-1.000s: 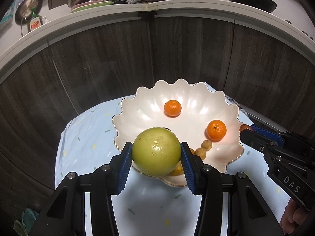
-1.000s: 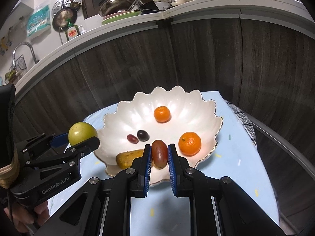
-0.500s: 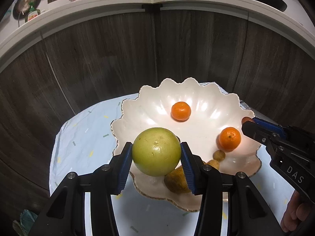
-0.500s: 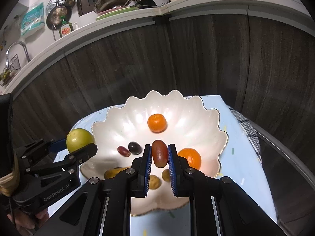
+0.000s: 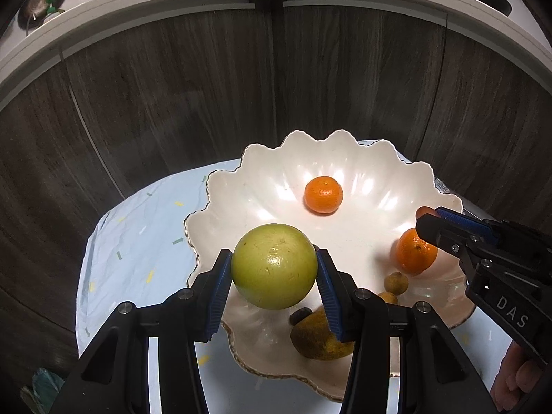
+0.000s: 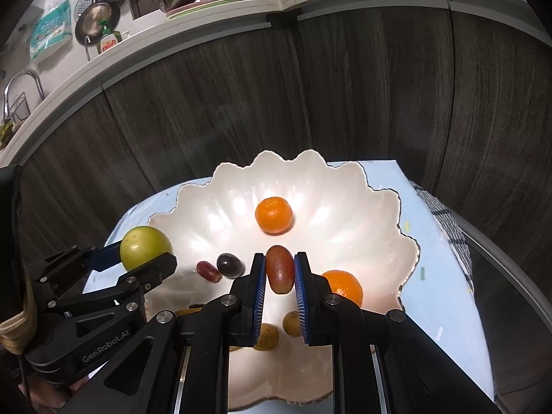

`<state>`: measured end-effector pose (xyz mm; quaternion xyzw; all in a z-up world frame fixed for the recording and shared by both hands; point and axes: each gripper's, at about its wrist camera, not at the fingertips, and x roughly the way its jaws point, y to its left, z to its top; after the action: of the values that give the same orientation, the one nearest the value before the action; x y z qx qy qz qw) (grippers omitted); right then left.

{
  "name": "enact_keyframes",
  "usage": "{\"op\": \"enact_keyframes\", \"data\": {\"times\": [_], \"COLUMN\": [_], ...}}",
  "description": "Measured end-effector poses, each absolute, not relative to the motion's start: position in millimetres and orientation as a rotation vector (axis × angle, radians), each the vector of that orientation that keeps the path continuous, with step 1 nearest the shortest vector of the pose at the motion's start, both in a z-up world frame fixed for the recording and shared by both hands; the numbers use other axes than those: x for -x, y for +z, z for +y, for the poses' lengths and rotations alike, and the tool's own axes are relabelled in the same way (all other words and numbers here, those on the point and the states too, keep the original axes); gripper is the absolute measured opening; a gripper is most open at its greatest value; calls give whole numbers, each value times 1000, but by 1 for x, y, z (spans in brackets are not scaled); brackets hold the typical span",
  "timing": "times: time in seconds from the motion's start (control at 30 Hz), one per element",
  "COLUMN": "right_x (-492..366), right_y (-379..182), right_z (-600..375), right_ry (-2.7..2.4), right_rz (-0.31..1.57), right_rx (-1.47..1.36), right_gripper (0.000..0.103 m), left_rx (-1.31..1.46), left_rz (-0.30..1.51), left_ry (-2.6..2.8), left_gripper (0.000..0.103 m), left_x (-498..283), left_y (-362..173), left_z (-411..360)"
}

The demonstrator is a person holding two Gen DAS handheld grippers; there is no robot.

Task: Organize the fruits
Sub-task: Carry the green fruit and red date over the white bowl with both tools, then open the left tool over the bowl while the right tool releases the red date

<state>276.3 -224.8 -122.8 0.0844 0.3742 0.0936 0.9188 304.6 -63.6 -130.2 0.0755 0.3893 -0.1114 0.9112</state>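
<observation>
A white scalloped bowl stands on a small table with a pale blue cloth. My left gripper is shut on a round green fruit, held over the bowl's near left rim. My right gripper is shut on a reddish oval grape above the bowl's middle; in the left wrist view it enters from the right. In the bowl lie two tangerines, two dark grapes, small brown fruits and a yellow-brown pear-like fruit.
Dark wood-grain cabinet fronts curve close behind the table under a white counter with pots and dishes. A checked cloth hangs at the table's right edge. A hand holds the right gripper.
Both grippers have moved forward over the bowl with their fruits still gripped; the bowl now looms larger and lies partly beneath the fingers. Neither jaw has altered its opening.
</observation>
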Motion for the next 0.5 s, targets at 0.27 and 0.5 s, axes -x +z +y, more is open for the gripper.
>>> {"op": "enact_keyframes", "data": {"times": [0.27, 0.5], "right_x": [-285, -288], "right_y": [-131, -138], "right_z": [-222, -222], "right_ry": [200, 205], "right_rz": [805, 828], "right_rx": [-175, -186], "right_gripper": [18, 20], "left_rx": [-151, -137], "left_rz": [823, 856], "left_ry": [-236, -237], "left_gripper": [48, 50], "left_x": [-311, -313], "left_y": [-135, -140], "left_z": [-64, -62]}}
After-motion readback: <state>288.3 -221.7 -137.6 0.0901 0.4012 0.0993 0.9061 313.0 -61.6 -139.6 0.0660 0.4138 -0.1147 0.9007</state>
